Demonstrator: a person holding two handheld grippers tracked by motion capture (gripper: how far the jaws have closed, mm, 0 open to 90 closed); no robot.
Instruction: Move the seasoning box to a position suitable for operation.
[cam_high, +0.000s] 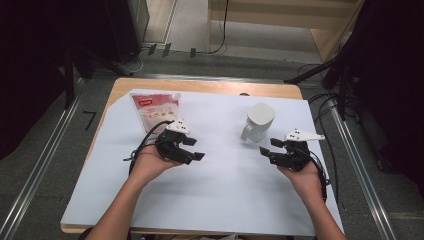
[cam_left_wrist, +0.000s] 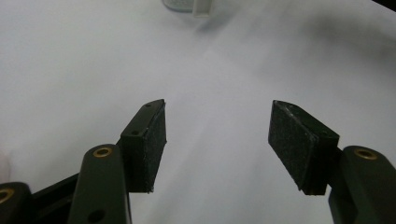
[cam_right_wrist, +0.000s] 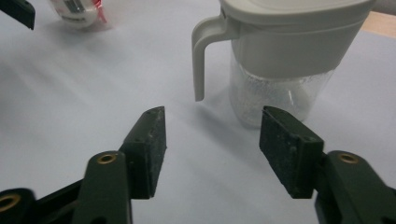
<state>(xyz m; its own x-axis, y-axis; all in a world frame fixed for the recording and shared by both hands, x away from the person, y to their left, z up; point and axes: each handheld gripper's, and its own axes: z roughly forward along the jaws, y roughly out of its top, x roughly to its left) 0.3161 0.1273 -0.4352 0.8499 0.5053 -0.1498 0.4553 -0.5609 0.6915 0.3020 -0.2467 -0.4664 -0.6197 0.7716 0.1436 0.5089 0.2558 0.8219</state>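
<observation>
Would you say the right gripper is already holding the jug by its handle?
No, the right gripper stands open with bare sheet between its jaws, and the jug stands apart beyond them.

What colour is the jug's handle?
Light grey, matching the lid, on the jug; the body below is clear. The right gripper view shows it best.

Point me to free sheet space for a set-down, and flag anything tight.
Free: the wide strip between the left gripper and right gripper, running back between the pouch and jug; also the near sheet between the forearms. Tight: the jug stands close ahead of the right gripper, the pouch just behind the left one. Both grippers are open and hold nothing.
</observation>
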